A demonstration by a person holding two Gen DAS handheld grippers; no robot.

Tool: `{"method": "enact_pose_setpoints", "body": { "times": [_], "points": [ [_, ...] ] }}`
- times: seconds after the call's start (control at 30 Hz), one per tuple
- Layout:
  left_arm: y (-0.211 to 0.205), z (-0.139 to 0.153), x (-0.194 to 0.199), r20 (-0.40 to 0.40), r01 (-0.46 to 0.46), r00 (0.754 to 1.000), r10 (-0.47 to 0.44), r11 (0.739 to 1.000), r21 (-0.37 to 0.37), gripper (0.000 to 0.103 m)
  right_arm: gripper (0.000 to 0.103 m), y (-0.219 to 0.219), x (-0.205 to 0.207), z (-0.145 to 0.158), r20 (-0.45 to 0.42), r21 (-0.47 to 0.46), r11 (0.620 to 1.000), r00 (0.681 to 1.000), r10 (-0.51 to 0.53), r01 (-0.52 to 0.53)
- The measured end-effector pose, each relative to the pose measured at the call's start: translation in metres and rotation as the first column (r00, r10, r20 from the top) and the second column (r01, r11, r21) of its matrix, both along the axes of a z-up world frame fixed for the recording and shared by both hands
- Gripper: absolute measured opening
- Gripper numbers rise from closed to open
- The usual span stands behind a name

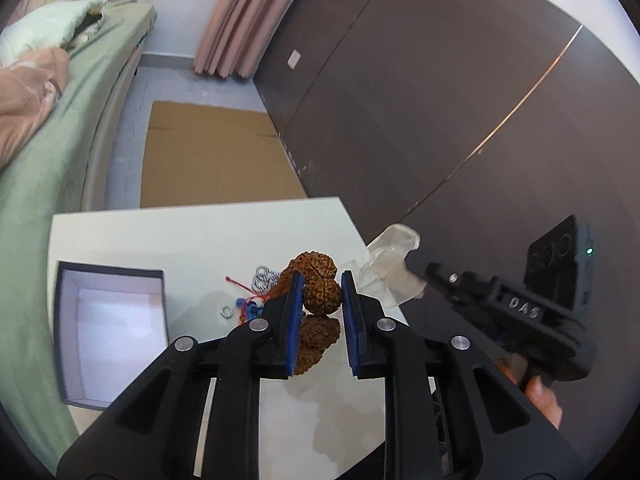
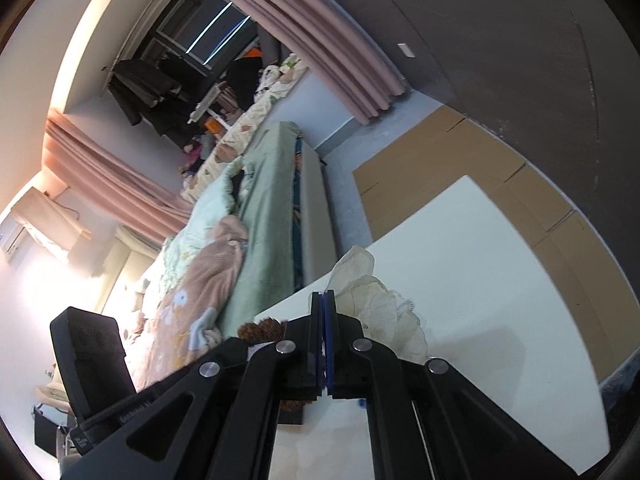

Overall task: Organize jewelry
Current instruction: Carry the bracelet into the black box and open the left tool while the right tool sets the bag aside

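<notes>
One right tool (image 1: pixel 404 258), marked "DAS", apparently grips sheer pouch (image 1: pixel 386 266).

A bed (image 1: pixel 48 152) with green sheet stands beside the worktop (image 1: pixel 200 232). Cardboard (image 1: pixel 212 156) lies on the floor. Pink curtains (image 1: pixel 240 20) hang behind.

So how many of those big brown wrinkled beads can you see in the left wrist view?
3: one above the hand-held gripper, one between its pads, one below. A fourth may be hidden behind the left pad.
</notes>
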State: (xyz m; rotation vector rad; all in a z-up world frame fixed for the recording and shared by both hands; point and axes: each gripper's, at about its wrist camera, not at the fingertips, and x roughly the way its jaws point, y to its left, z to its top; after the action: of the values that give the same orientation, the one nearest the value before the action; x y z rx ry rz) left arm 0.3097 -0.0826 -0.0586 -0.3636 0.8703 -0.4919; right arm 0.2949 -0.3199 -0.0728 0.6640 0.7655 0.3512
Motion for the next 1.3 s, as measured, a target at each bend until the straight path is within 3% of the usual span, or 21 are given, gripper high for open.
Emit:
{"method": "enact_pose_setpoints", "body": {
  "times": [0.47,0.73,0.9,1.0,1.03,1.13,1.2,1.3],
  "points": [
    [0.088,0.015,-0.007,0.038,-0.167,0.985,0.168,0.986,-0.023,0.019,0.001,0.081,0.011,0.014,0.057,0.035,0.982,0.982,0.182,-0.184],
    [0.142,0.004,-0.007,0.027,-0.248,0.968,0.249,0.968,-0.018,0.019,0.001,0.135,0.02,0.022,0.075,-0.037,0.951,0.948,0.31,-0.308],
    [0.165,0.0,-0.008,0.014,-0.271,0.962,0.271,0.962,-0.033,0.019,0.002,0.175,0.03,0.015,0.046,-0.076,0.919,0.919,0.391,-0.387],
    [0.172,-0.001,-0.011,0.012,-0.276,0.961,0.277,0.96,-0.034,0.019,0.007,0.19,0.035,0.006,-0.014,-0.159,0.901,0.914,0.406,-0.403],
    [0.174,-0.002,-0.011,0.01,-0.276,0.961,0.276,0.961,-0.034,0.019,0.011,0.19,0.036,0.003,-0.03,-0.171,0.9,0.915,0.403,-0.402],
    [0.174,-0.007,-0.012,-0.007,-0.265,0.964,0.265,0.963,-0.041,0.019,0.076,0.181,0.037,-0.004,-0.061,-0.189,0.915,0.934,0.351,-0.356],
    [0.172,-0.009,-0.011,-0.014,-0.255,0.967,0.255,0.966,-0.041,0.019,0.079,0.169,0.029,0.004,-0.004,-0.229,0.925,0.951,0.31,-0.302],
    [0.165,-0.01,-0.009,-0.021,-0.237,0.972,0.236,0.971,-0.045,0.019,0.078,0.152,0.03,0.005,-0.017,-0.213,0.935,0.957,0.288,-0.285]
  ]
}}
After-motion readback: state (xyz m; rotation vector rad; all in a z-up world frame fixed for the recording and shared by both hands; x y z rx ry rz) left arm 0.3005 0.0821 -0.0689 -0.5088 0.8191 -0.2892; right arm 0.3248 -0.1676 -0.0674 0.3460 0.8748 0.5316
